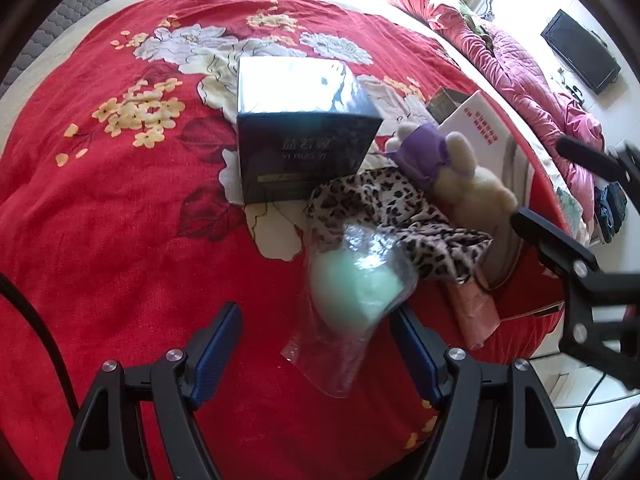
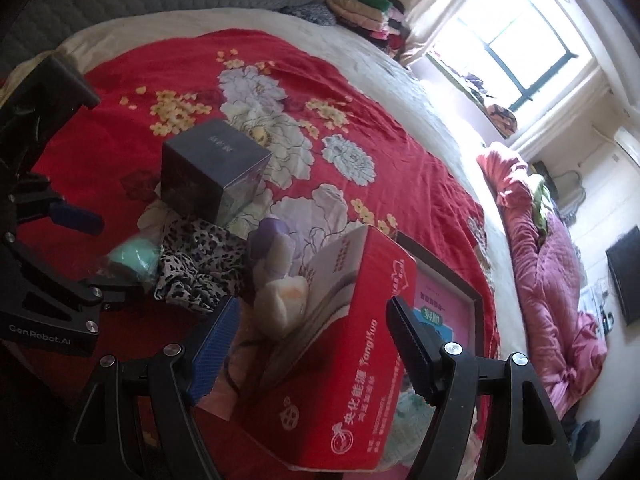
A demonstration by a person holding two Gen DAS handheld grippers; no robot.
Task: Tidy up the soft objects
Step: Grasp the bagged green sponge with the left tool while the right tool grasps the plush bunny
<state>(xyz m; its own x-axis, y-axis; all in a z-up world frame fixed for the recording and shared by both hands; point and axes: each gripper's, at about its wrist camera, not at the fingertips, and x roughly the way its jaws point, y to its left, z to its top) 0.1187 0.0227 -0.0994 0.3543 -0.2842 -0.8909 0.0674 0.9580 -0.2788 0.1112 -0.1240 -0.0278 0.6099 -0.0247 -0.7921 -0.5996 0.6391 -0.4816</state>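
A mint green soft thing in a clear plastic bag (image 1: 352, 296) lies on the red floral blanket (image 1: 120, 220), just ahead of my open, empty left gripper (image 1: 316, 344). Behind it lies a leopard-print cloth (image 1: 400, 216) and a cream plush toy in a purple garment (image 1: 452, 172). In the right wrist view, my open right gripper (image 2: 312, 336) straddles an open red cardboard box (image 2: 352, 360); the plush toy (image 2: 276, 280) leans at the box's mouth, with the leopard cloth (image 2: 200, 264) and green bag (image 2: 132, 260) to its left.
A dark blue box (image 1: 304, 136) stands on the blanket behind the soft things. A dark-framed pink picture (image 2: 440, 300) lies right of the red box. A pink quilt (image 2: 560, 280) is heaped on the far right. Folded clothes (image 2: 360, 8) are stacked by the headboard.
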